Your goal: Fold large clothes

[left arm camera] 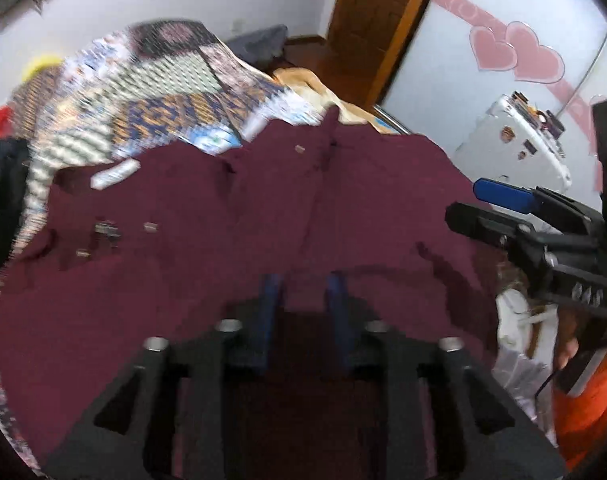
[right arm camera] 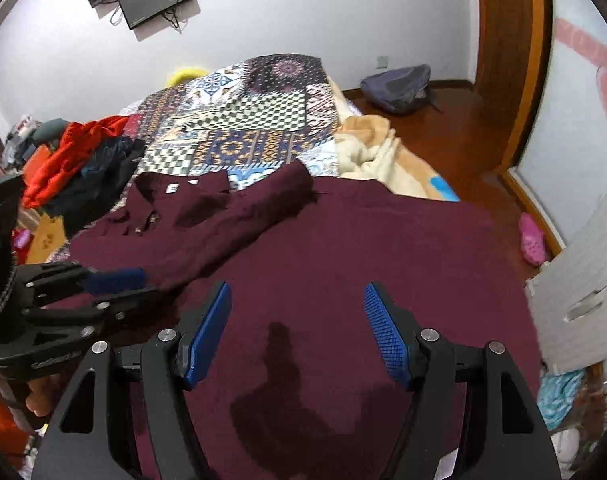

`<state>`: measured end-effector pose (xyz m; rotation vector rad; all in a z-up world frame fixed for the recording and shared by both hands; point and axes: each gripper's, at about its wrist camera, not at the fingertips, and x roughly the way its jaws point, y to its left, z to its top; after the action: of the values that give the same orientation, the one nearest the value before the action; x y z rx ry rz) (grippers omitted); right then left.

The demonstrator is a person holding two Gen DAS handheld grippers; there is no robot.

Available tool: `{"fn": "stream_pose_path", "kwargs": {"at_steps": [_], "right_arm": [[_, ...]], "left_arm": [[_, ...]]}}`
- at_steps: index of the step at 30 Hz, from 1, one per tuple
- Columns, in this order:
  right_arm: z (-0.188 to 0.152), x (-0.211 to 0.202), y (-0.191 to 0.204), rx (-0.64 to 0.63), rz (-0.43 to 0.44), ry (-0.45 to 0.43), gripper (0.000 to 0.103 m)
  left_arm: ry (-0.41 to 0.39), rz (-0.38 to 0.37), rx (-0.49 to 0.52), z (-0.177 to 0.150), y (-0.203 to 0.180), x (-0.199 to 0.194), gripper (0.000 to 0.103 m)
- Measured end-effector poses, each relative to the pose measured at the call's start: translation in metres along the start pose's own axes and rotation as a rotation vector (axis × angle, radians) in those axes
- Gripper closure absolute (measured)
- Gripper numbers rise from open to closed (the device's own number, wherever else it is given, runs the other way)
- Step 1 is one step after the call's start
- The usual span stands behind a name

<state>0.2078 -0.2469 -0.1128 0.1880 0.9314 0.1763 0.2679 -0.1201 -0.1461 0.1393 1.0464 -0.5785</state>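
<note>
Maroon cloth filled both views: a large maroon button-front shirt [right arm camera: 343,248] of soft woven fabric lay spread over the near end of a bed covered by a patchwork quilt in blue, white and black patterns [right arm camera: 243,120]. One sleeve [right arm camera: 239,220] was already folded across the body, slanting from the far middle toward the near left. The collar end with its white label [left arm camera: 115,174] pointed away toward the quilt.

The right gripper [right arm camera: 297,332] hovered over the near part of the shirt, its blue ribbed pads wide apart with nothing between them; its shadow fell on the cloth below. The left gripper [left arm camera: 301,320] sat low over the shirt's near left part, jaws a narrow gap apart. The left view was blurred, and I could not tell whether any fabric was pinched there.

Such a garment would likely handle as light, limp and a little clingy against the quilt. It would sag and crease wherever it was unsupported, so a single pinch in mid-panel would only bunch it. Better holds seemed to be the edges: the hem corner and the shoulder seam on one side, one gripper at each, lifted together so the panel turned over as a flat sheet. The small pale buttons [left arm camera: 151,227] were hard points worth avoiding under the pads. A heap of red and dark clothes [right arm camera: 83,160] lay on the left side of the bed, apart from the shirt.
</note>
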Motion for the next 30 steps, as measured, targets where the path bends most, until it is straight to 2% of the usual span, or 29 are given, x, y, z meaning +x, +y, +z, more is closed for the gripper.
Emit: {"fn": "stream_pose_path", "kwargs": {"at_steps": [1,2,6,8,15,18,22,23,25,30], "right_arm": [[0.003,0.002,0.001,0.011,0.025,0.004,0.038],[0.005,0.004,0.003,0.021,0.044,0.008,0.038],[0.025,0.022,0.007,0.084,0.149,0.039,0.038],[0.037,0.036,0.01,0.108,0.17,0.059,0.038],[0.064,0.097,0.01,0.178,0.12,0.175,0.038],[0.07,0.116,0.005,0.205,0.098,0.211,0.038],[0.072,0.127,0.002,0.253,0.087,0.22,0.066],[0.072,0.126,0.002,0.252,0.087,0.213,0.068],[0.073,0.118,0.005,0.239,0.106,0.19,0.082],[0.085,0.073,0.019,0.163,0.133,0.059,0.086]], "left_arm": [[-0.03,0.031,0.0,-0.003,0.005,-0.011,0.045],[-0.069,0.066,-0.005,-0.005,0.013,-0.023,0.042],[-0.137,0.189,-0.064,-0.014,0.057,-0.059,0.039],[-0.151,0.231,-0.116,-0.021,0.084,-0.071,0.037],[-0.135,0.396,-0.262,-0.068,0.163,-0.095,0.036],[-0.102,0.416,-0.337,-0.094,0.192,-0.093,0.036],[-0.043,0.439,-0.416,-0.123,0.218,-0.085,0.036],[-0.028,0.438,-0.435,-0.131,0.224,-0.082,0.036],[-0.005,0.424,-0.462,-0.142,0.229,-0.076,0.036],[0.045,0.378,-0.483,-0.161,0.226,-0.064,0.036]]}}
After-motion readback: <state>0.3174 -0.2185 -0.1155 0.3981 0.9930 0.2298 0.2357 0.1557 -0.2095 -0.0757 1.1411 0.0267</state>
